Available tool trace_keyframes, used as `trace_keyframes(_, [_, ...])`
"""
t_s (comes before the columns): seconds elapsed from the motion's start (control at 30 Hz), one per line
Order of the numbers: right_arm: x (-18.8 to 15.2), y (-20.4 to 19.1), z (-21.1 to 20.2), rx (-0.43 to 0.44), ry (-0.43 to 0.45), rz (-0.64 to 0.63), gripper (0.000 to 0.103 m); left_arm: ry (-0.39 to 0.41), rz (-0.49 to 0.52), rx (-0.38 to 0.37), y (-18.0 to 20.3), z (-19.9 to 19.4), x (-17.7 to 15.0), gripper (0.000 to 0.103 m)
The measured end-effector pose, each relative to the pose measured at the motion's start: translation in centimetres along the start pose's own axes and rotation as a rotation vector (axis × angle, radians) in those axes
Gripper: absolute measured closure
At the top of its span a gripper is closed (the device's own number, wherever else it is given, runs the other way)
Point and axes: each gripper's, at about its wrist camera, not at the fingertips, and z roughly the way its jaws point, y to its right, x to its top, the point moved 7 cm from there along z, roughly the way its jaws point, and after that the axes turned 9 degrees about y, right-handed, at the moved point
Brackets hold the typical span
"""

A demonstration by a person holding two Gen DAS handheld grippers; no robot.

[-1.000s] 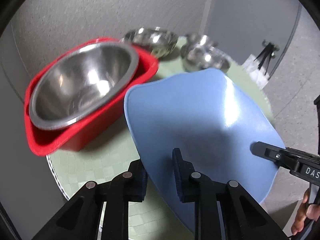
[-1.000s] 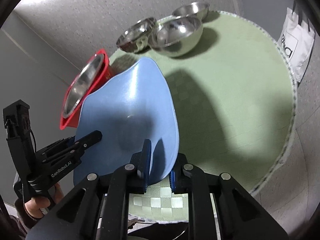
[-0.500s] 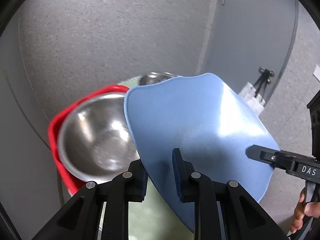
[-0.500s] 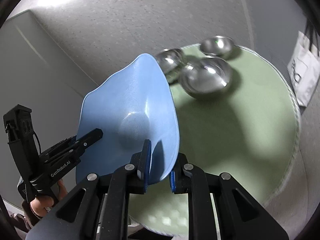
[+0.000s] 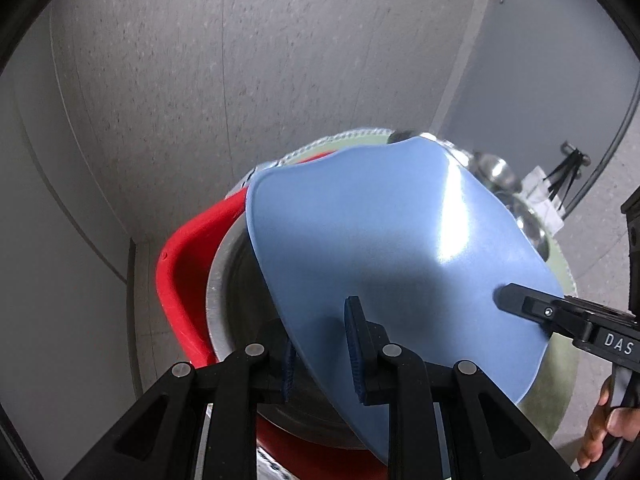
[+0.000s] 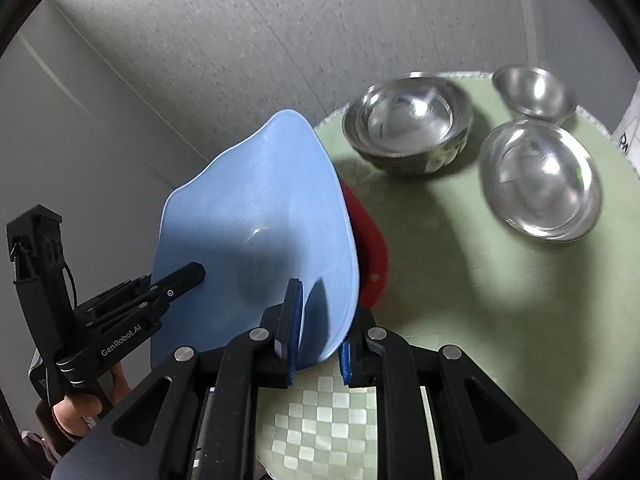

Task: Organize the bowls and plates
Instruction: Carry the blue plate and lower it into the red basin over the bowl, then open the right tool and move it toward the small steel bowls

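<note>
A large blue plate (image 5: 384, 264) is held tilted in the air by both grippers. My left gripper (image 5: 320, 348) is shut on its near rim. My right gripper (image 6: 316, 328) is shut on the opposite rim, and the plate also shows in the right wrist view (image 6: 256, 232). Under the plate sits a red tub (image 5: 180, 264) holding a steel bowl (image 5: 228, 288). The plate hides most of both. In the right wrist view the tub (image 6: 370, 248) peeks out behind the plate.
The round table has a green checked cloth (image 6: 460, 288). Three steel bowls stand at its far side: a large one (image 6: 408, 124), a mid one (image 6: 540, 180) and a small one (image 6: 534, 90). Grey walls stand close behind. A white bag (image 5: 544, 196) lies beyond the table.
Both grippers have carried the blue plate up and over the red tub. The plate now covers the tub and its steel bowl. Both grips are unchanged.
</note>
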Motion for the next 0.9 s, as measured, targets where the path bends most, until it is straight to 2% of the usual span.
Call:
trace_keyframes(0.1, [0.0, -0.2, 0.9, -0.026, 0.007, -0.003, 0.084, -0.021, 0.002, -0.017, -0.5, 1.0, 0.0, 0.082])
trace_keyframes(0.17, [0.2, -0.4, 1.3, -0.053, 0.011, -0.013, 0.084, -0.034, 0.005, -0.026, -0.8, 1.6, 0.0, 0.075])
trace_keyframes(0.2, [0.1, -0.4, 1.5, -0.067, 0.003, -0.015, 0.08, -0.037, 0.003, -0.032, -0.6, 1.8, 0.1, 0.069])
trace_keyframes(0.27, [0.0, -0.6, 1.7, -0.058, 0.001, -0.006, 0.065, -0.036, -0.003, -0.045, -0.7, 1.7, 0.2, 0.057])
trace_keyframes(0.33, [0.0, -1.2, 1.5, -0.057, 0.015, -0.013, 0.055, -0.024, -0.008, -0.035, -1.2, 1.8, 1.2, 0.038])
trace_keyframes(0.37, [0.1, -1.4, 1.2, -0.063, 0.025, -0.018, 0.049, -0.017, -0.018, -0.031, -1.4, 1.4, 1.2, 0.035])
trace_keyframes(0.4, [0.2, -1.1, 0.8, -0.08, 0.035, -0.026, 0.038, -0.008, -0.029, -0.023, -1.5, 0.7, 1.1, 0.032])
trace_keyframes(0.47, [0.3, -1.1, -0.3, -0.105, 0.059, -0.034, 0.025, 0.015, -0.045, -0.005, -2.1, -0.3, 1.4, 0.032])
trace_keyframes(0.63, [0.3, 0.3, -5.8, -0.11, 0.132, 0.013, 0.023, 0.131, -0.074, 0.027, -1.3, -6.3, 1.2, 0.023])
trace_keyframes(0.7, [0.1, 1.2, -8.6, -0.136, 0.164, 0.025, 0.016, 0.182, -0.061, 0.034, -0.4, -8.7, 1.1, 0.021])
trace_keyframes(0.73, [0.0, 1.6, -10.2, -0.149, 0.184, 0.023, 0.015, 0.214, -0.051, 0.038, 0.0, -10.1, 1.2, 0.015])
trace_keyframes(0.8, [-0.6, 2.4, -12.7, -0.167, 0.212, 0.024, 0.012, 0.283, -0.025, 0.05, 1.7, -12.6, 1.1, 0.005])
trace_keyframes(0.9, [-1.8, 3.6, -16.7, -0.17, 0.259, 0.029, 0.011, 0.345, 0.017, 0.025, 4.9, -16.0, -0.1, 0.003])
